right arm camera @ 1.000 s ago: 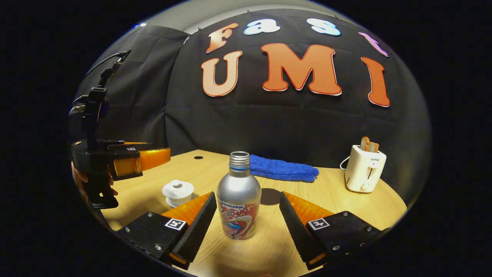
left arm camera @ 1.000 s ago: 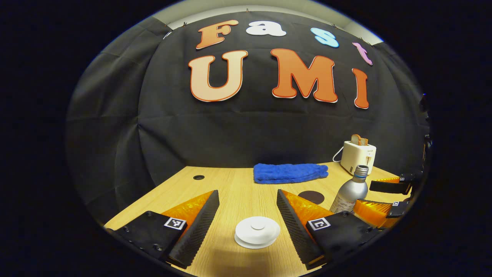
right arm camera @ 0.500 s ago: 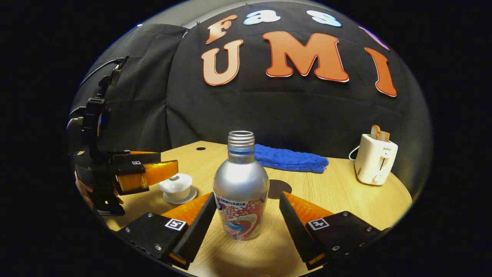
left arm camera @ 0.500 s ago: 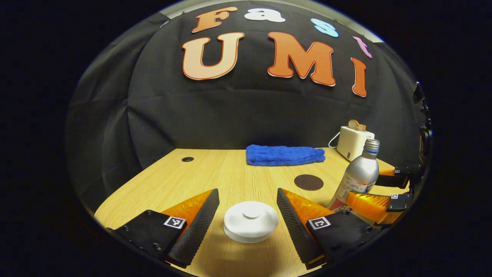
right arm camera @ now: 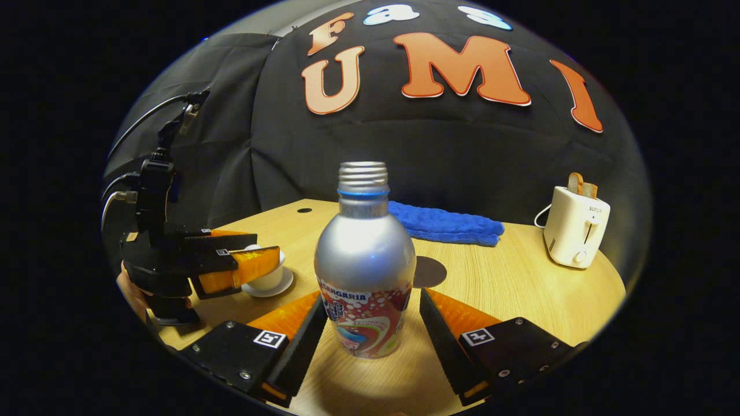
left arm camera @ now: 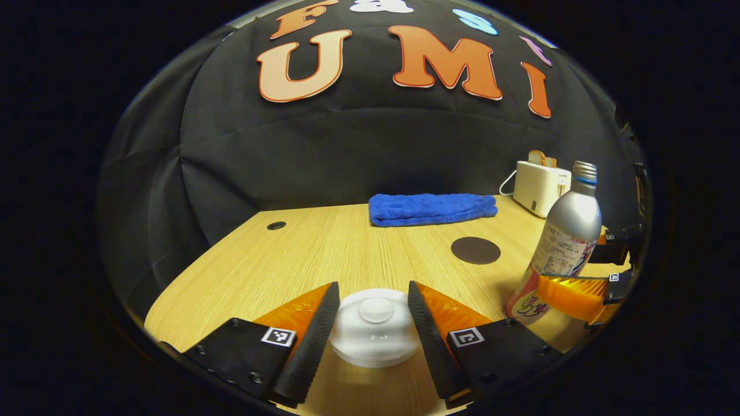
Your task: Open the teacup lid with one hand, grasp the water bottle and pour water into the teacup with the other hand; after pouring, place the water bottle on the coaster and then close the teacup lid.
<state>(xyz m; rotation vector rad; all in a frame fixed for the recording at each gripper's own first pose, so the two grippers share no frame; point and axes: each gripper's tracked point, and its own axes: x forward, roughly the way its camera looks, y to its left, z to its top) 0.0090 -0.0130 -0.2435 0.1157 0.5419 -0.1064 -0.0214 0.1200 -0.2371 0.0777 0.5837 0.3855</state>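
White teacup lid (left arm camera: 374, 323) sits between the spread fingers of my left gripper (left arm camera: 370, 300), not yet pinched; my right gripper (right arm camera: 370, 315) stands open around the water bottle (right arm camera: 365, 271) on the table (right arm camera: 509, 289). Uneven closing may tip either; coaster (right arm camera: 429, 271) lies behind.

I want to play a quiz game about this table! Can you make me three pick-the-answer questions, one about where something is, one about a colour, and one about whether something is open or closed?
1. Where does the round dark coaster lie?
A. on the bare table
B. on the towel
C. under the teacup

2. What colour is the folded towel?
A. green
B. blue
C. white

3. How is the water bottle?
A. lying down
B. upright, cap on
C. upright, cap off

Answers: 1 A, wood shows all around it. 2 B, it is bright blue. 3 C, its threaded neck is bare.
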